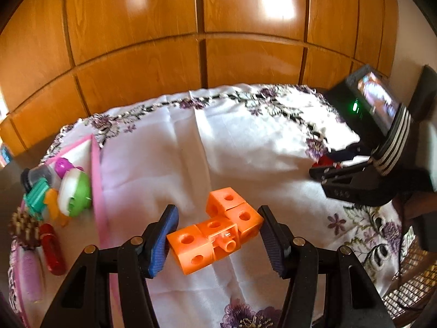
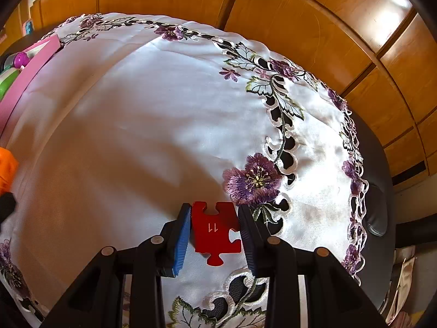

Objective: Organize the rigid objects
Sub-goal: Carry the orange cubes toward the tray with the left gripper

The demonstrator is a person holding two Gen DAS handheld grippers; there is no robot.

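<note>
A cluster of joined orange cubes point(image 1: 215, 231) with round holes sits between the fingers of my left gripper point(image 1: 217, 237); both pads touch its ends, so the gripper is shut on it, just above the white flowered cloth point(image 1: 245, 147). My right gripper point(image 2: 214, 231) is shut on a red puzzle piece point(image 2: 215, 229) marked 11, close over the cloth point(image 2: 136, 136). The right gripper also shows in the left wrist view point(image 1: 325, 164), with the red piece point(image 1: 326, 161) in it. An edge of the orange cubes point(image 2: 6, 166) shows at the far left of the right wrist view.
A pink-rimmed tray point(image 1: 95, 180) at the left holds a green and white ball point(image 1: 75, 191), a magenta ball point(image 1: 62, 165), a teal piece point(image 1: 37, 196), a red tube point(image 1: 53, 248) and other small toys. Wooden cupboard doors point(image 1: 204, 41) stand behind the table. A wicker seat point(image 1: 409, 287) is at the right.
</note>
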